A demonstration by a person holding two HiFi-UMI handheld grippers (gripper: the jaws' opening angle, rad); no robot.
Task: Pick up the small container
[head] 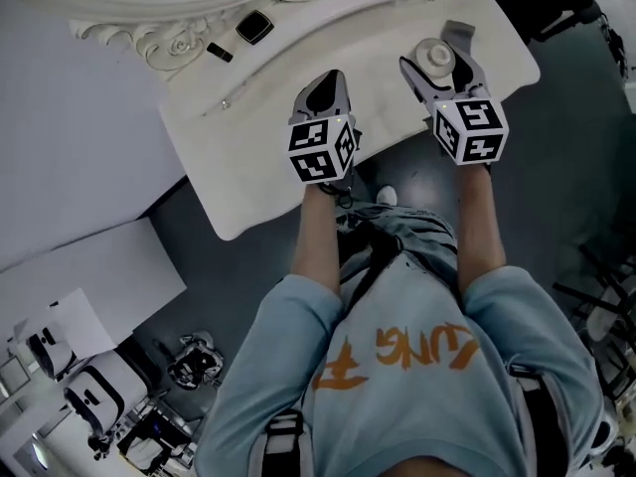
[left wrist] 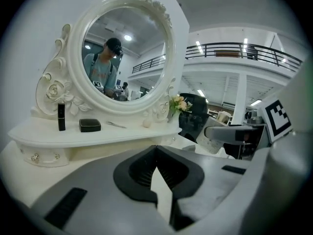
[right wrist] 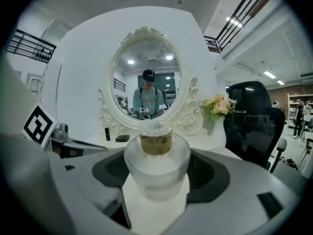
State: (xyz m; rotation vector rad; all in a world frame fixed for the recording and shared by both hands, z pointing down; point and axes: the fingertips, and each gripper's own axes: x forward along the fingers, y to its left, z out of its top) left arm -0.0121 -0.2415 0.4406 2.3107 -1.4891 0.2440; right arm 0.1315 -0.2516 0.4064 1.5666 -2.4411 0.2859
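Within right claw (right wrist: 156,176), small container (right wrist: 156,153), gripped

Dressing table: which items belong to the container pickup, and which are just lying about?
Job:
- small container, frosted, gold-collared lid
- right gripper, jaws closed on its sides

Lying about:
- black lipstick tube
- black compact
- flower posy
- oval mirror
- left gripper, shut, empty

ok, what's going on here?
A person at a white vanity table is working two handheld grippers. The right gripper has its fingers closed on the small container, a frosted jar that seemingly isn't lifted yet. The left gripper is beside it, fingers together and empty.
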